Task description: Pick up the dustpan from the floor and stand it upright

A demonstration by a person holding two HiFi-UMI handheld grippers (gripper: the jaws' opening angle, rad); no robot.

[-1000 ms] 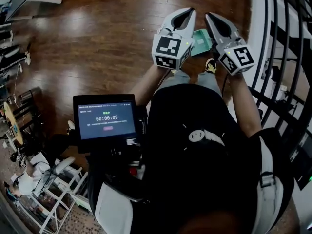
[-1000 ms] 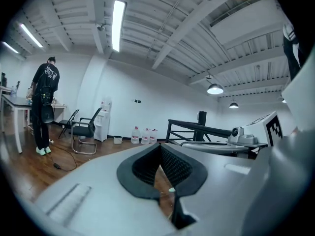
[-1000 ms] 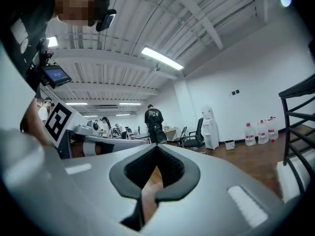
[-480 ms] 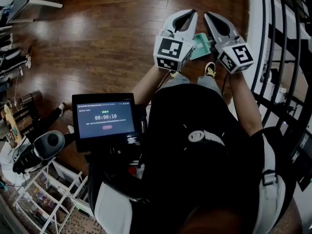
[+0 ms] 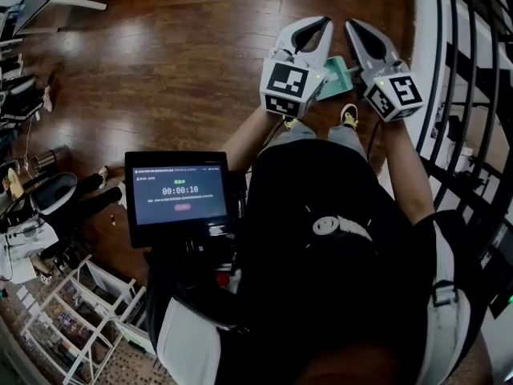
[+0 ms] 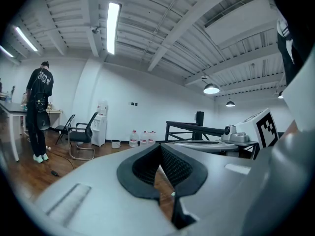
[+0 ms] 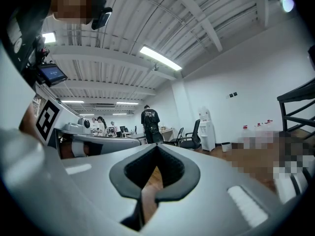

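In the head view a pale green dustpan (image 5: 337,77) lies flat on the wooden floor, partly hidden behind and between the two grippers. My left gripper (image 5: 322,25) hovers above its left side and my right gripper (image 5: 353,27) above its right side, both pointing away from me at about level. Neither touches the dustpan. In the left gripper view the left gripper (image 6: 160,150) has its dark pads met at the tip with nothing between them. The right gripper (image 7: 156,150) in its own view is likewise shut and empty. The dustpan shows in neither gripper view.
A black metal railing (image 5: 458,70) runs down the right side, close to my right arm. A tablet screen (image 5: 178,195) sits at my chest and a white wire rack (image 5: 80,323) at lower left. Office chairs (image 6: 81,137), water bottles (image 6: 141,137) and a standing person (image 6: 39,107) are far off.
Both grippers stay shut and almost still over the dustpan. The view has shifted slightly, and things at the lower left edge have moved.
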